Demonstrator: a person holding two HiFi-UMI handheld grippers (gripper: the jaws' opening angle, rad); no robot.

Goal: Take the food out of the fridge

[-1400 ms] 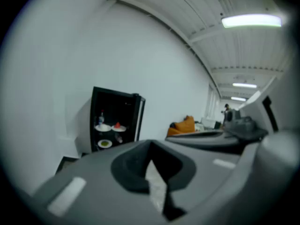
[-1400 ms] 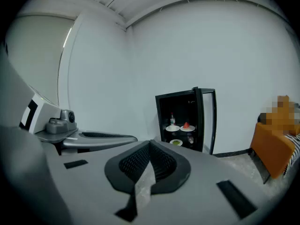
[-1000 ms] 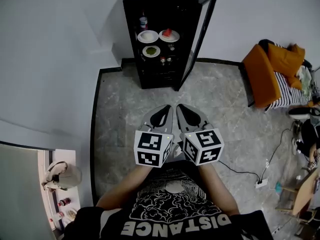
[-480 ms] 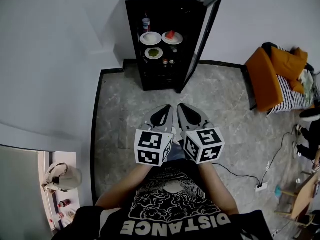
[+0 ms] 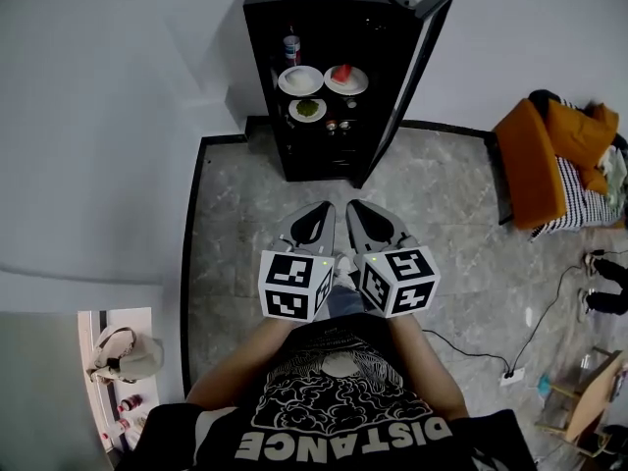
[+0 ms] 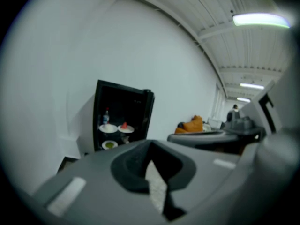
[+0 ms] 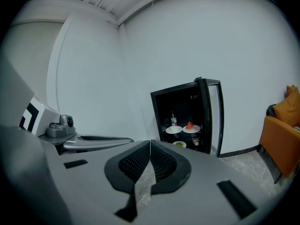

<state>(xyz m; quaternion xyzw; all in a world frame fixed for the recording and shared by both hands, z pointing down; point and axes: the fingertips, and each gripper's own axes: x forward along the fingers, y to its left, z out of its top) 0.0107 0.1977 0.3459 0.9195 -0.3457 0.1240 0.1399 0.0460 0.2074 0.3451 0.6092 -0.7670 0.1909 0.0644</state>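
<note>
A black fridge [image 5: 329, 77] stands against the wall with its door [image 5: 417, 67] swung open to the right. On its shelves are an empty-looking white plate [image 5: 300, 79], a plate with red food [image 5: 345, 76], a plate with green food [image 5: 308, 110] and a bottle [image 5: 291, 45]. My left gripper [image 5: 318, 220] and right gripper [image 5: 365, 220] are held side by side over the floor, well short of the fridge, both shut and empty. The left gripper view shows the fridge [image 6: 123, 118] far ahead. In the right gripper view the red food [image 7: 190, 125] sits beyond the closed jaws.
An orange armchair with a striped cloth [image 5: 549, 160] stands at the right. A power strip with a cable [image 5: 510, 376] lies on the stone floor at lower right. At lower left a counter holds a bag [image 5: 123, 353]. White walls flank the fridge.
The person and both grippers have moved forward toward the fridge, which sits slightly larger and lower in the head view. Both grippers stay shut, side by side.
</note>
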